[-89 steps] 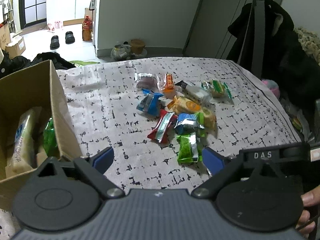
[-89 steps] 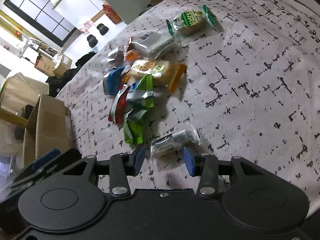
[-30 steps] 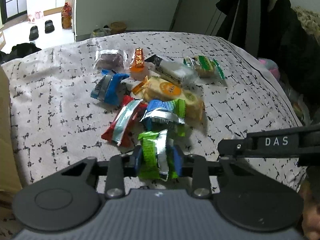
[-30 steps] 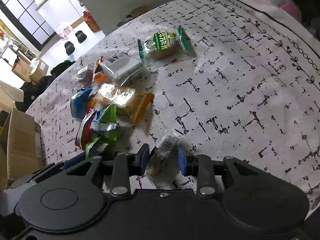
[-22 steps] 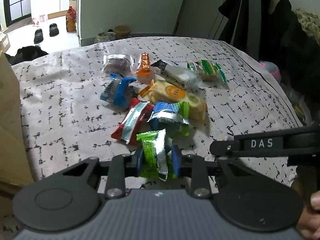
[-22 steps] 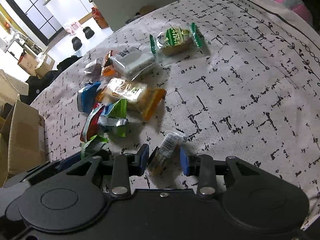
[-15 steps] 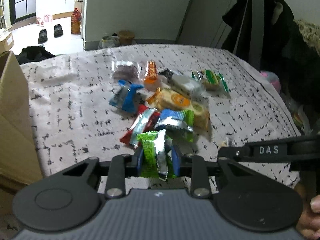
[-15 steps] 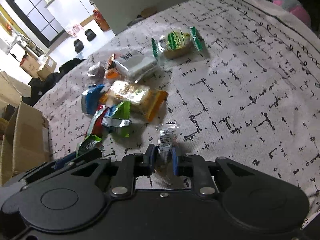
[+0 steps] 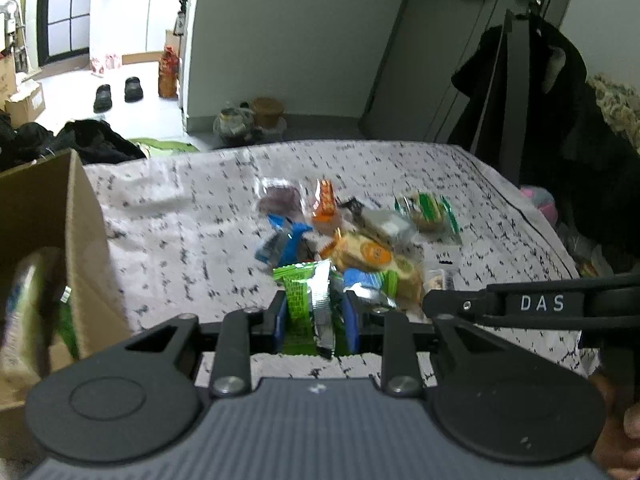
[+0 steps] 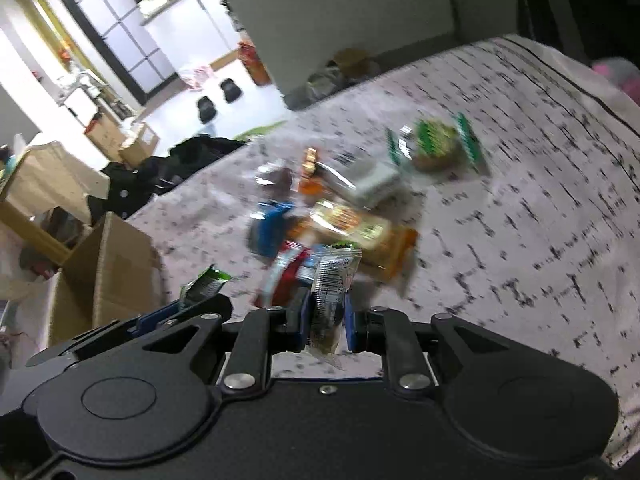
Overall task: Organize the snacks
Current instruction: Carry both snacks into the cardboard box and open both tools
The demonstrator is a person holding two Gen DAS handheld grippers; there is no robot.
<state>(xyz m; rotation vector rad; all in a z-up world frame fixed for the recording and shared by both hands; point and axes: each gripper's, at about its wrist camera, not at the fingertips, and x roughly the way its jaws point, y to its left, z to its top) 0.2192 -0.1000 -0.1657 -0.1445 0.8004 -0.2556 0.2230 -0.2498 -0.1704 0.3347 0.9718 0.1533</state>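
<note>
Gripping a green snack packet [image 9: 306, 300] between its blue pads, the left gripper [image 9: 314, 318] is closed on the wrapper about midway along, the packet standing nearly upright with its crimped top above the fingers. The right gripper [image 10: 325, 320] is likewise clamped on a clear packet [image 10: 332, 292] with a barcode and something dark inside, held upright and clear of the cloth. Both snacks look lifted off the black-and-white patterned cloth [image 10: 540, 220], so the step in hand seems to be carrying them to the cardboard box [image 9: 76, 248] at the left, which already holds a pale bag and something green. To do it well, I would keep both grips firm, since thin wrappers slide easily, bring each packet over the open top past the upright flap, and only let go once it is well inside the walls; the left one is nearer the box and should probably drop first so the tools do not cross. Both tools point steeply down toward the table, side by side, the right one's black arm showing at the right of the left view. A bit of the person's hand [image 9: 620, 432] shows at the lower right edge there. Farther out, the remaining pile of snacks [image 9: 360, 240] lies loose in the middle of the cloth, well apart from the box.
</note>
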